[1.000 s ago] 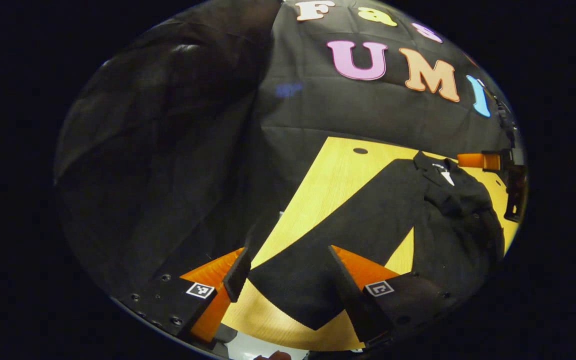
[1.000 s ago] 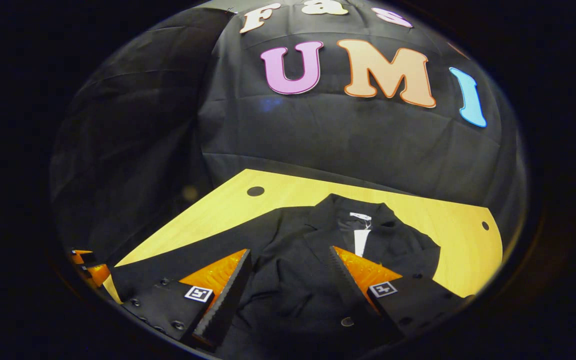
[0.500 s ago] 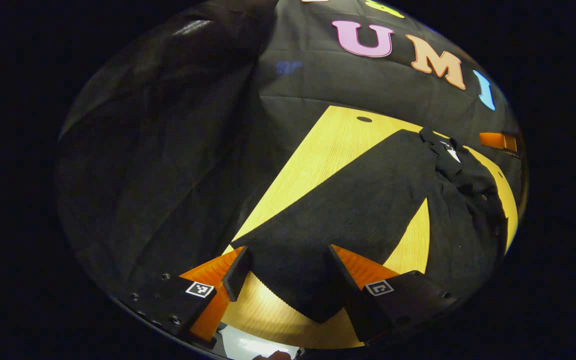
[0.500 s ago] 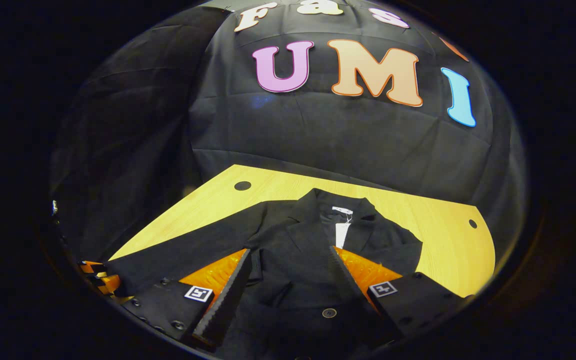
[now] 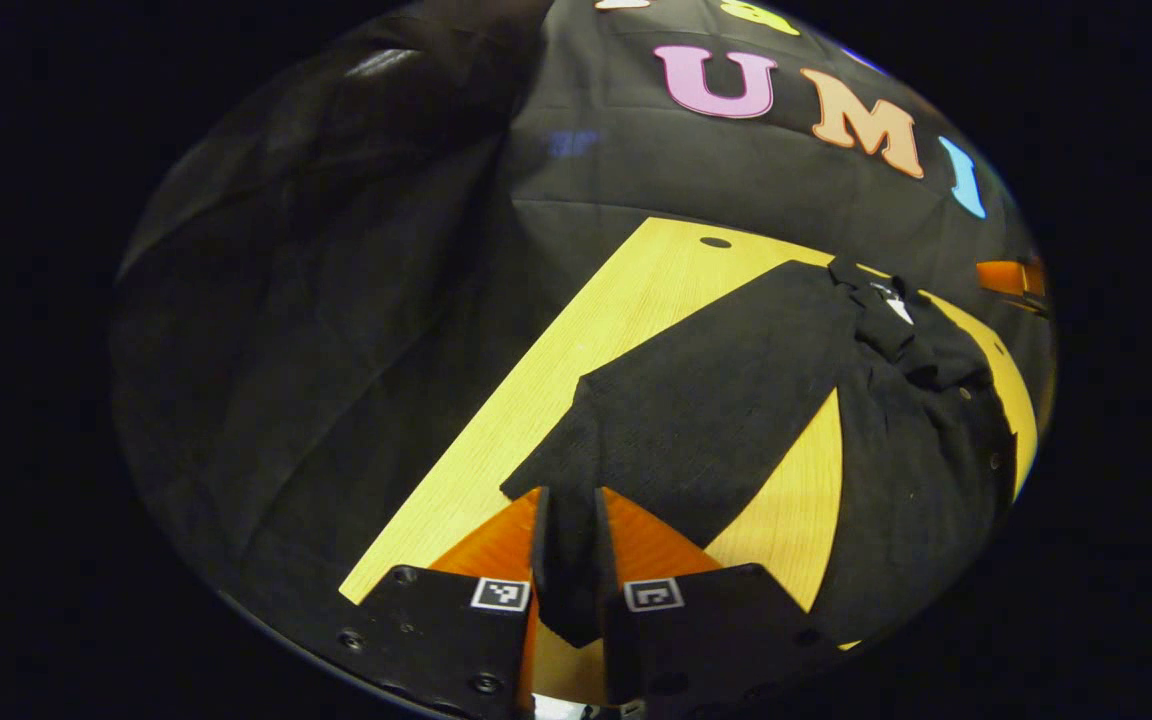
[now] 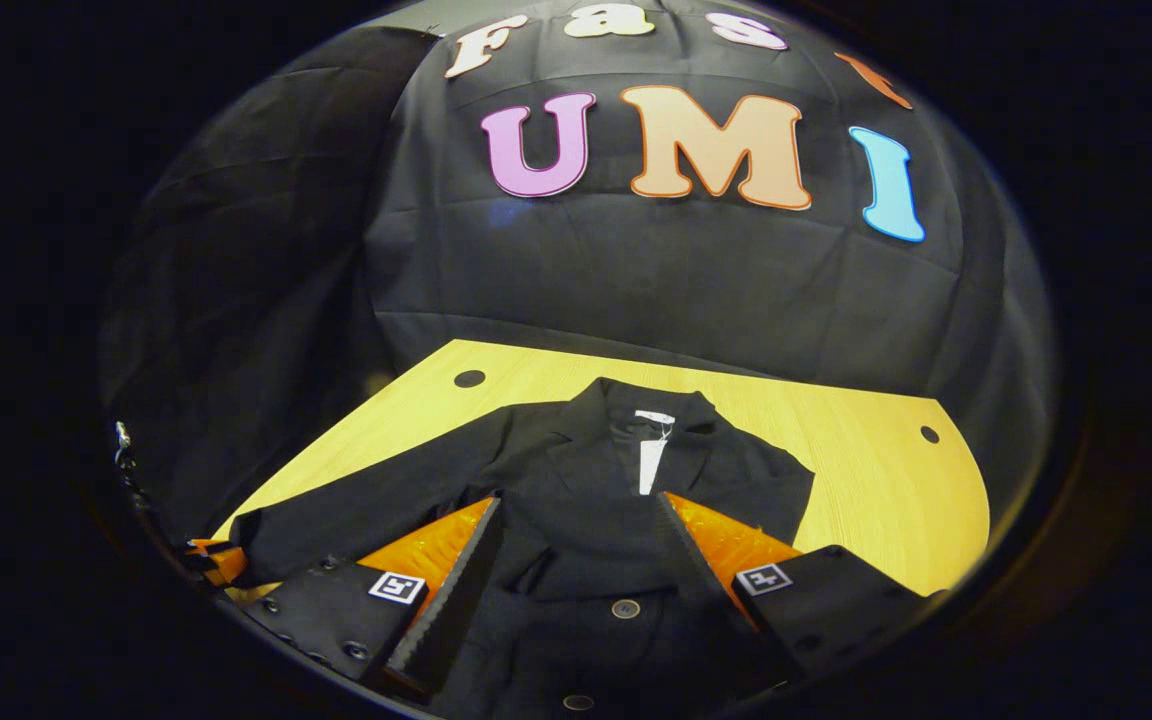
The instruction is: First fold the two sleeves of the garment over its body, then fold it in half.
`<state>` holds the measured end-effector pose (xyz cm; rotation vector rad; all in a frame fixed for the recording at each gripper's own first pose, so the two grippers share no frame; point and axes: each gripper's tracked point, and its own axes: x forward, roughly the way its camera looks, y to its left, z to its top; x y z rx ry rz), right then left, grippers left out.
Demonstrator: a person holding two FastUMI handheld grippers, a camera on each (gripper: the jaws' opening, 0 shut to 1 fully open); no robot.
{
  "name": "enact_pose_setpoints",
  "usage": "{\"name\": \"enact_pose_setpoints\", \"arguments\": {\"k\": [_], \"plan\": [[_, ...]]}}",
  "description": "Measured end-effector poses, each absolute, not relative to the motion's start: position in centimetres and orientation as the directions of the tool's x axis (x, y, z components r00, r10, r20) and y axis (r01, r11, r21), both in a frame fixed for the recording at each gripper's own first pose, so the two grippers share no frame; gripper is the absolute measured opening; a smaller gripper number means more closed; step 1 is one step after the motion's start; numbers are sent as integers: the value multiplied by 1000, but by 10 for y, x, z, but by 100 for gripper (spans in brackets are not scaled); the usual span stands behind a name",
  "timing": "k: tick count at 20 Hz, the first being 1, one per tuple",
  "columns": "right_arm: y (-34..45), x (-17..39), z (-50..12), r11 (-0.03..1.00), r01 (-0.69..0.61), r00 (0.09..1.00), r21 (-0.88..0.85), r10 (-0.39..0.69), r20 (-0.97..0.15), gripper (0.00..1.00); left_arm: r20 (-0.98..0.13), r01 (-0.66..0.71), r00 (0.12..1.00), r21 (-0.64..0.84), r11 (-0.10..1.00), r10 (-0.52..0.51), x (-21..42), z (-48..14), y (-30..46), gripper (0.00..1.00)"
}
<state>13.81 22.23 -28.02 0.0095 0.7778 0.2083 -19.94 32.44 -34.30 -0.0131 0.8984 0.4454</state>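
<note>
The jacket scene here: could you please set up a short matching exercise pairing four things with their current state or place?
Things:
1. left tool
2. right tool
3. sleeve cuff
4. white tag

States:
A. open above the jacket front
B. pinched between two fingers
C. inside the collar
D. shut on cloth

Pairs: 1-D, 2-A, 3-B, 4-C

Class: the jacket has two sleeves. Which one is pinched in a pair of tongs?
The outstretched sleeve, lying across the wooden table: the left tongs grip its cuff. The other sleeve is already folded over the jacket's body.
</note>
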Motion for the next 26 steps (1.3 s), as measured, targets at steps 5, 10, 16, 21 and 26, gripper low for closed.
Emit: {"name": "enact_pose_setpoints", "arguments": {"k": [5, 10, 16, 21, 26], "plan": [[196, 124, -271, 980, -182, 702, 80, 187, -687, 97, -739, -398, 528, 220, 891, 419, -195, -340, 319, 0], [173, 115, -266, 981, -172, 706, 86, 183, -685, 96, -772, -471, 517, 103, 876, 369, -183, -331, 316, 0], [145, 103, -260, 984, -155, 717, 85, 171, -676, 94, -701, -416, 622, 83, 905, 350, -126, -280, 301, 0], [122, 90, -256, 987, -136, 735, 91, 162, -659, 97, -617, -298, 732, 88, 950, 287, -56, -243, 272, 0], [92, 73, -261, 990, -80, 738, 117, 137, -661, 97, -567, -180, 797, 104, 978, 207, -1, -223, 230, 0]]}}
